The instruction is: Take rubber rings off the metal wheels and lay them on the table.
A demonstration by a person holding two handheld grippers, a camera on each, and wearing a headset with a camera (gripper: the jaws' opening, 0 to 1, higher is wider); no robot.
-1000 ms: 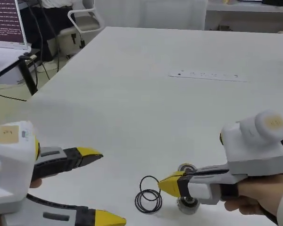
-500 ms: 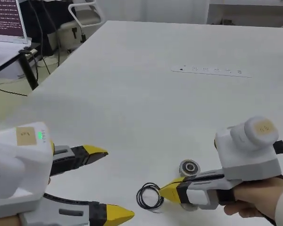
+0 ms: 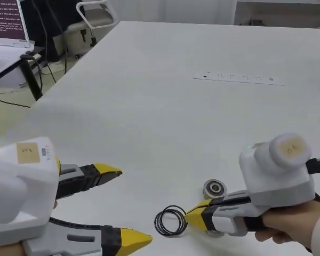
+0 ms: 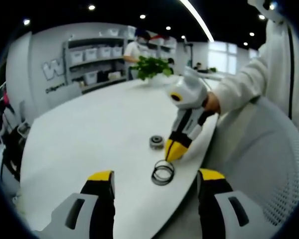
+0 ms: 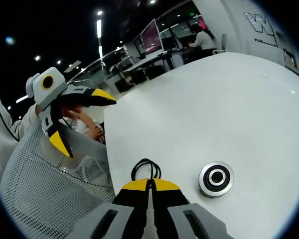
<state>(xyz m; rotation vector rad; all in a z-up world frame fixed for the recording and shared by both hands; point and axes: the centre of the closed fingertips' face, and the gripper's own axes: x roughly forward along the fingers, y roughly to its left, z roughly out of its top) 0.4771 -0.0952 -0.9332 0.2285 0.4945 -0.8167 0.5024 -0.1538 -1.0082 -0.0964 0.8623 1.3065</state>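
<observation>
1. Far left of the metal wheel (image 3: pixel 214 189), off the table (image 3: pixel 176 106): a lit screen (image 3: pixel 5 24) and a white chair (image 3: pixel 98 16).
2. Left gripper (image 3: pixel 132 206), well left of the wheel: jaws spread wide, nothing between the yellow tips. In the left gripper view (image 4: pixel 155 175) the tips frame the rings from a distance.
3. Rubber rings (image 3: pixel 170 221): thin black loops, overlapping, lying flat on the table just left of the wheel.
4. Right gripper (image 3: pixel 189 216): jaws pressed together, tips at the right edge of the rings, in front of the wheel. In the right gripper view (image 5: pixel 149 183) the loops (image 5: pixel 145 167) meet the tips; cannot tell whether one is pinched.
5. Wheel: flat on the table, silver rim, dark band round the hub (image 5: pixel 217 178). The gripper body hides the table below it in the head view.
6. Beyond the wheel: a row of small marks (image 3: pixel 237 79) on the table.
</observation>
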